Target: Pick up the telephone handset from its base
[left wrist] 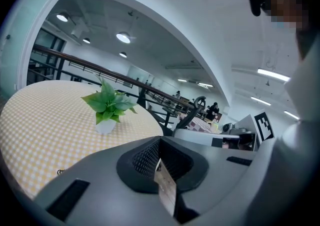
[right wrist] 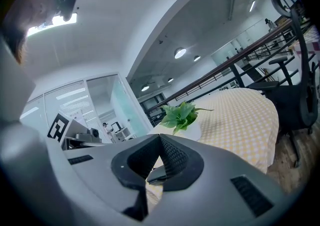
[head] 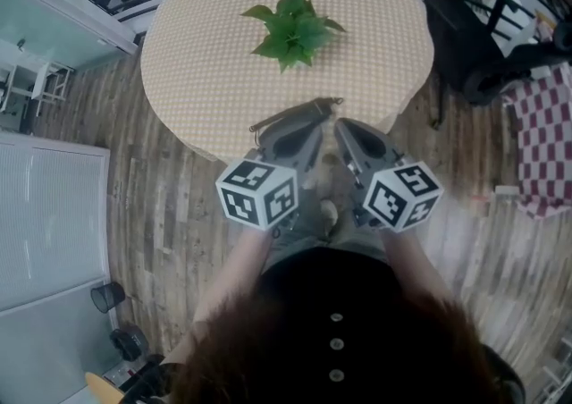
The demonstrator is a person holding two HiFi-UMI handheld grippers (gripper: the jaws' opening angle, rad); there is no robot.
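Note:
No telephone, handset or base shows in any view. My left gripper (head: 315, 118) and right gripper (head: 342, 130) are held side by side at the near edge of a round table (head: 206, 80) covered with a yellow checked cloth. Both point toward the table's middle. Each has its jaws together with nothing between them, which the left gripper view (left wrist: 160, 162) and the right gripper view (right wrist: 159, 162) confirm. A small green plant (head: 292, 31) in a white pot stands past the table's centre, also seen ahead of each gripper (left wrist: 107, 102) (right wrist: 182, 115).
A thin dark cord (head: 295, 113) lies at the table's near edge, just ahead of the gripper tips. A black chair (head: 474, 45) and a red checked cloth (head: 541, 138) are at the right. A white cabinet (head: 45, 223) stands left on the wooden floor.

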